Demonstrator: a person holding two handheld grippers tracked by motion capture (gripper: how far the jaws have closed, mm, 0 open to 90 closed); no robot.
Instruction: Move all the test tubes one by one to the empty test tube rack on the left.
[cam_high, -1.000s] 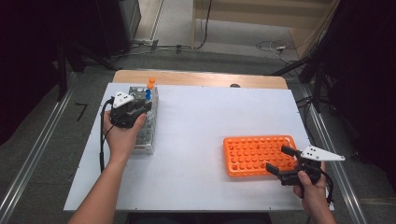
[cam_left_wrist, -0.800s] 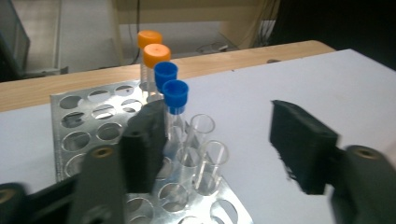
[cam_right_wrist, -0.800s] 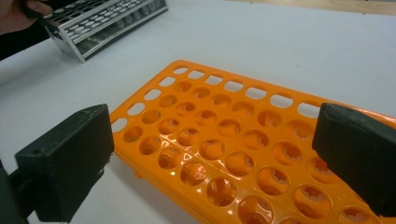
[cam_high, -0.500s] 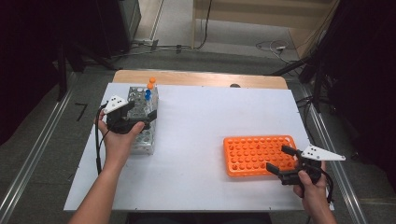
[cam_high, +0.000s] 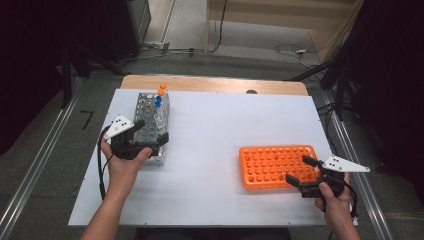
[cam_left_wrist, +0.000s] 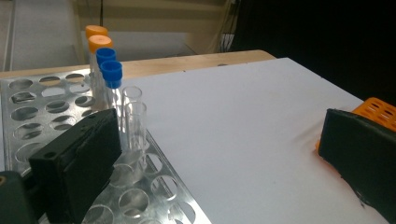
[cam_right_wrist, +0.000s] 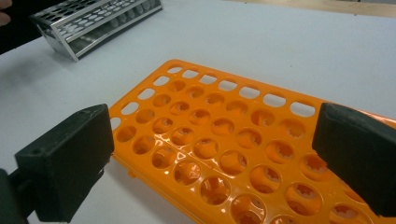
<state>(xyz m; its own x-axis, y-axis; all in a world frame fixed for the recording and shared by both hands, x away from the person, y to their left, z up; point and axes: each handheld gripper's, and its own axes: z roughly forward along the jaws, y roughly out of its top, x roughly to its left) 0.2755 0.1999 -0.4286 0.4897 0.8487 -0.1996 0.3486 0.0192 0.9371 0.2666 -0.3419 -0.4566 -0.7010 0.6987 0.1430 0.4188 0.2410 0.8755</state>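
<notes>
Metal rack (cam_high: 150, 125) left, plastic rack (cam_high: 275, 165) right.

Shiny metal rack (cam_left_wrist: 154, 177); glossy orange plastic rack (cam_right_wrist: 224, 154); clear tubes (cam_left_wrist: 135, 126); matt white tabletop (cam_high: 225, 130).

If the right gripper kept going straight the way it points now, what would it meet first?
Most likely the orange rack: the right gripper has its open jaws standing on either side of the rack's near part, aimed across its empty holes. Beyond it lies bare white table. How high the jaws hang above the rack is hard to judge.
</notes>
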